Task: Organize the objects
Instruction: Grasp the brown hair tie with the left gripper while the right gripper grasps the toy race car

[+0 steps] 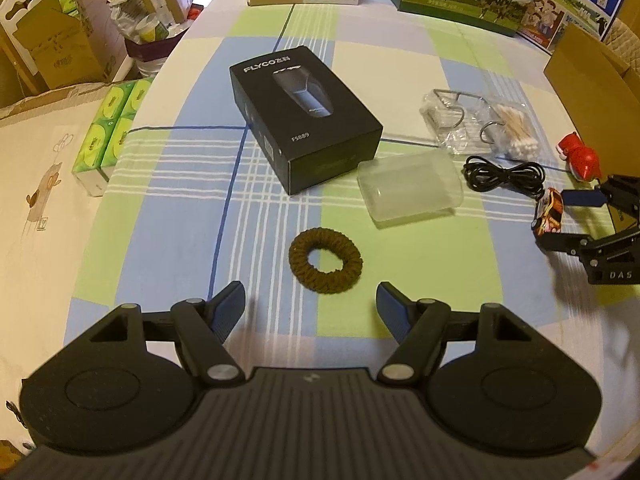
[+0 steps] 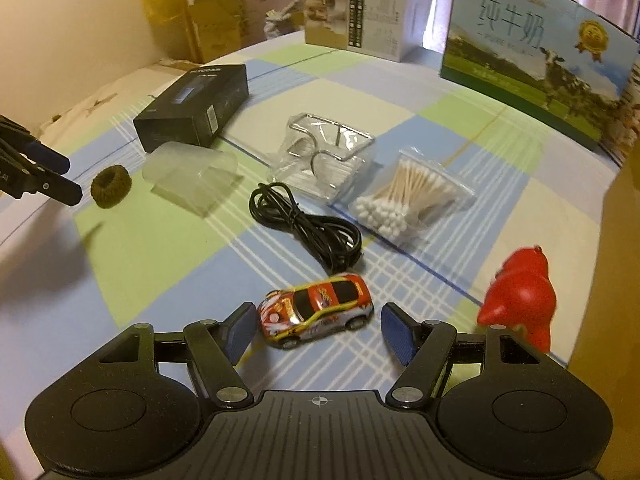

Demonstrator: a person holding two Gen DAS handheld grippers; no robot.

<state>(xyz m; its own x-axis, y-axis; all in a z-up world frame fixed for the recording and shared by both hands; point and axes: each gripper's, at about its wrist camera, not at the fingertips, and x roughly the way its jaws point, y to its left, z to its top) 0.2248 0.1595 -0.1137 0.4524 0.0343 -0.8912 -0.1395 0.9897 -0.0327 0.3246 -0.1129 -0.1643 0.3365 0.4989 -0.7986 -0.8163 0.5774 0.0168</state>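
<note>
My left gripper (image 1: pixel 310 306) is open just short of a brown knitted hair ring (image 1: pixel 325 260), which lies on the checked cloth. A black FLYCO box (image 1: pixel 304 118) and a clear plastic case (image 1: pixel 410 186) lie beyond it. My right gripper (image 2: pixel 318 328) is open with a red-and-yellow toy car (image 2: pixel 316 310) lying crosswise between its fingertips, untouched on either side. In the left wrist view that gripper (image 1: pixel 554 218) flanks the car (image 1: pixel 548 210) at the right edge. A coiled black cable (image 2: pixel 308 228), a bag of cotton swabs (image 2: pixel 412 196) and a red figurine (image 2: pixel 520 296) lie close by.
A wire rack in clear wrap (image 2: pixel 324 156) sits behind the cable. Milk cartons (image 2: pixel 536 52) and a white box (image 2: pixel 360 16) line the table's far edge. A brown cardboard box (image 1: pixel 592 88) stands at the right. Green tissue packs (image 1: pixel 112 128) sit off the left side.
</note>
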